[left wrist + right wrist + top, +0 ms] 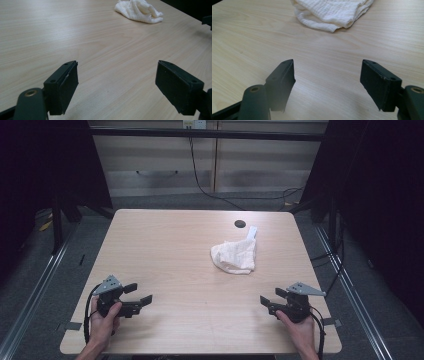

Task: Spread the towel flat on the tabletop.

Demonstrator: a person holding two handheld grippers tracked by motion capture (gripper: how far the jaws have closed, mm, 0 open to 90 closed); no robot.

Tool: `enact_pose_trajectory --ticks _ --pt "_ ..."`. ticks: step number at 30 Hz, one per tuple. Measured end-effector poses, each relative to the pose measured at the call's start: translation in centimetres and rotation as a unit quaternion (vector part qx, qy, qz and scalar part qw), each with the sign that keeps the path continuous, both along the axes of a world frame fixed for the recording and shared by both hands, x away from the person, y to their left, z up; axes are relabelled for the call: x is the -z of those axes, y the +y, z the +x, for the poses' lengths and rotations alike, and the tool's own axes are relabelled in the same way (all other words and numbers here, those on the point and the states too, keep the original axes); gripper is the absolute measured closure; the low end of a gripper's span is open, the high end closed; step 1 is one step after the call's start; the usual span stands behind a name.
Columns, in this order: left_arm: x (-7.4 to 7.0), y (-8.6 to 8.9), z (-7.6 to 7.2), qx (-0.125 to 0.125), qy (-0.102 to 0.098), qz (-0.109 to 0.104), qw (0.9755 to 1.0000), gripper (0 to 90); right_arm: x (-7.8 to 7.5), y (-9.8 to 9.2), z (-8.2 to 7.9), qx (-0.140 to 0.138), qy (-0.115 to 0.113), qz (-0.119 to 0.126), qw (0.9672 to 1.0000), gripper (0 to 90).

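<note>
We hold the left gripper [141, 293] and right gripper [270, 298] near us, jaws open and empty; next we reach far to the cloth [234, 256].

The table [165, 250] is a light wooden one with rounded corners; a crumpled white cloth [234, 256] lies directly on it, a little right of the middle; a white tag [251, 232] sticks out from the cloth toward the far edge; a dark round hole [240, 224] is just beyond the cloth, near that edge.
</note>
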State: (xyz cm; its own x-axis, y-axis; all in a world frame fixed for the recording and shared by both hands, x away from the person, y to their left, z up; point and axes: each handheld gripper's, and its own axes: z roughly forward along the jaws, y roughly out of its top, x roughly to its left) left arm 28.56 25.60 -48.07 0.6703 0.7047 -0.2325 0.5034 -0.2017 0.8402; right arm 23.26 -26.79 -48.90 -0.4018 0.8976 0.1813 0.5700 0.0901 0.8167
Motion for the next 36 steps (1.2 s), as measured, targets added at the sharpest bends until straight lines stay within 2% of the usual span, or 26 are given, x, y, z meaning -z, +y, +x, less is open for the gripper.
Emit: enact_pose_trajectory --ticks 3,6,7,11,14,17,19,21,22,25,27,31,34,36 --pt "0.0 0.0 0.1 0.001 -0.001 0.001 1.0 18.3 0.0 0.0 0.0 -0.008 0.0 0.002 1.0 27.5" --pt "0.1 -0.1 0.1 -0.002 0.0 0.006 1.0 18.1 0.1 0.0 0.2 -0.005 0.006 0.002 1.0 26.1" --pt "0.1 0.0 0.1 -0.003 0.002 0.011 0.9999 17.7 0.0 -0.1 0.4 -0.012 0.008 0.008 0.9999 27.7" --pt "0.0 0.0 0.0 -0.003 -0.003 0.008 1.0 17.7 -0.2 -0.1 0.6 -0.02 0.01 0.01 0.9997 29.5" --pt "0.0 -0.3 0.1 0.004 -0.005 0.013 0.9999 17.8 -0.4 -0.1 0.5 -0.039 0.027 0.019 0.9987 29.8" --pt "0.1 -0.4 0.1 0.007 -0.006 0.016 0.9998 17.9 -0.8 0.1 0.2 -0.049 0.025 0.008 0.9984 30.6" --pt "0.0 -0.4 -0.1 0.011 -0.008 0.016 0.9998 17.8 -1.3 0.3 0.0 -0.052 0.023 0.014 0.9983 31.6" --pt "0.0 -0.3 -0.1 0.016 -0.01 0.019 0.9996 17.6 -1.8 0.5 0.0 -0.051 0.022 0.009 0.9984 32.2" --pt "0.0 -0.3 -0.2 0.015 -0.009 0.017 0.9997 17.4 -2.2 0.8 0.6 -0.059 0.02 0.006 0.9981 35.1" --pt "0.0 -0.3 -0.1 0.016 -0.008 0.017 0.9997 17.4 -2.4 1.1 1.3 -0.064 0.019 -0.001 0.9977 35.6" --pt "0.1 -0.4 -0.1 0.013 -0.007 0.016 0.9997 17.4 -2.9 1.6 2.8 -0.081 0.022 -0.001 0.9965 33.8" --pt "0.1 -0.5 -0.3 0.011 -0.008 0.026 0.9996 15.7 -3.3 2.6 3.4 -0.093 0.02 -0.004 0.9955 31.3" --pt "0.0 -0.5 -0.3 0.013 -0.009 0.025 0.9996 15.7 -3.4 2.9 3.7 -0.099 0.023 -0.007 0.9948 30.3" --pt "0.0 -0.6 -0.3 0.014 -0.01 0.026 0.9995 15.7 -3.6 3.0 4.1 -0.104 0.023 -0.009 0.9943 32.5"
